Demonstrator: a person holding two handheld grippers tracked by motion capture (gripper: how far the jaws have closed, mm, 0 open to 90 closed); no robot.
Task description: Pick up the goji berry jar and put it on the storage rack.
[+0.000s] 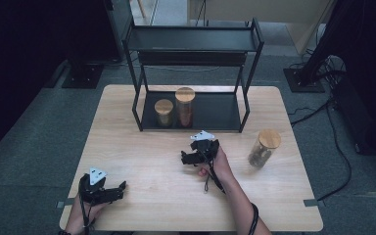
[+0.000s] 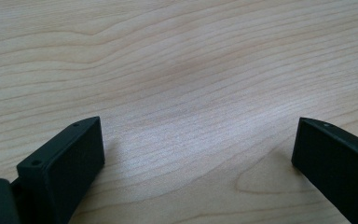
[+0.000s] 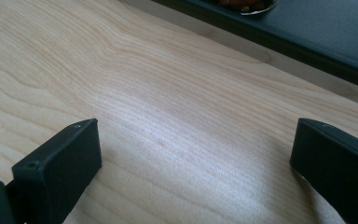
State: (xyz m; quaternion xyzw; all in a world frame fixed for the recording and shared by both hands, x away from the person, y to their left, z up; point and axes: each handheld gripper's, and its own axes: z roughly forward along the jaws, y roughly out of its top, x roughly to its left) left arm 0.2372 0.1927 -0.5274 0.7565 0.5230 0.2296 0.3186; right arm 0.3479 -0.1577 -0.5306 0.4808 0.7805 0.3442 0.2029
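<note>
Two glass jars with wooden lids stand on the lower shelf of a black rack [image 1: 225, 117]: a short jar [image 1: 164, 112] and a taller jar [image 1: 184, 106] beside it. A third jar [image 1: 263, 148] stands on the table to the right of the rack. My right gripper [image 1: 190, 157] hovers in front of the rack, left of that third jar, open with nothing between its jaws [image 3: 193, 154]. My left gripper [image 1: 121, 188] rests low near the table's front left, also open over bare wood [image 2: 198, 149].
The rack's upper shelf [image 1: 191, 39] overhangs the back of the wooden table [image 1: 142, 161]. The rack's dark base edge [image 3: 279, 35] runs across the top of the right gripper view. Cables and stand feet lie on the grey floor around the table.
</note>
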